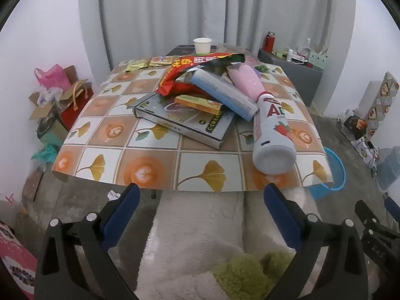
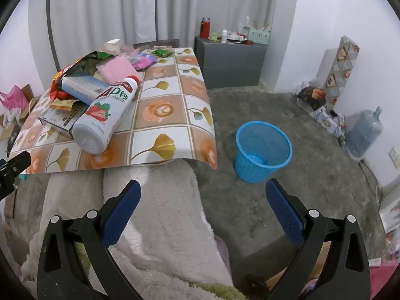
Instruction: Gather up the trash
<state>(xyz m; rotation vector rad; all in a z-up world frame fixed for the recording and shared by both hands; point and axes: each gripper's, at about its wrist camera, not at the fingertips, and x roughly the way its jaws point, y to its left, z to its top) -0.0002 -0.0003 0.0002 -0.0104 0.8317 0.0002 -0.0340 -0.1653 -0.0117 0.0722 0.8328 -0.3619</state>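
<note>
Left gripper (image 1: 201,195) and right gripper (image 2: 203,191) both gape wide, empty, short of the bench (image 1: 155,155). A white bottle (image 1: 271,135) lettered "AD" lies among the trash; the blue basket (image 2: 262,147) stands on the floor.

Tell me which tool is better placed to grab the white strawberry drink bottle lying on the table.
Right, probably: the white strawberry bottle lies on its side of the table, near the blue mesh bin.
</note>
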